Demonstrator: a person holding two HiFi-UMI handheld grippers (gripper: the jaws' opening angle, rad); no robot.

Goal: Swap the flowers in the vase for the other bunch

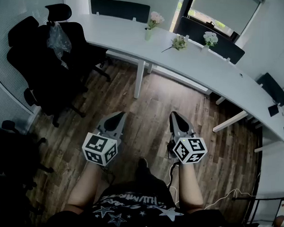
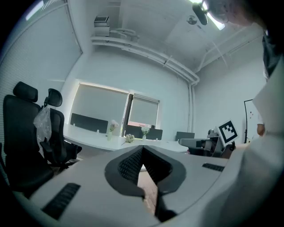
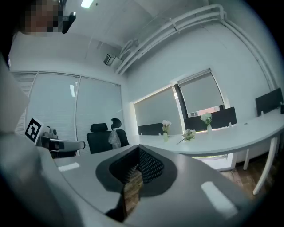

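Observation:
Far ahead on the long white desk (image 1: 201, 66) stands a small vase with pink flowers (image 1: 154, 22) (image 2: 111, 128) (image 3: 166, 128). To its right a loose bunch (image 1: 178, 43) (image 2: 129, 138) (image 3: 188, 134) lies flat on the desk. Further right, a second vase holds white flowers (image 1: 210, 39) (image 2: 145, 131) (image 3: 207, 119). Both grippers are held low over the wooden floor, well short of the desk. My left gripper (image 1: 119, 115) (image 2: 142, 149) is shut and holds nothing. My right gripper (image 1: 174, 115) (image 3: 138, 149) is likewise shut and empty.
Black office chairs (image 1: 50, 58) stand at the left, one with a plastic bag (image 1: 58, 37) hung on it. Dark screens (image 1: 120, 10) line the desk's far edge. White desk legs (image 1: 139, 79) stand between me and the flowers. Cables (image 1: 228, 193) lie on the floor at the right.

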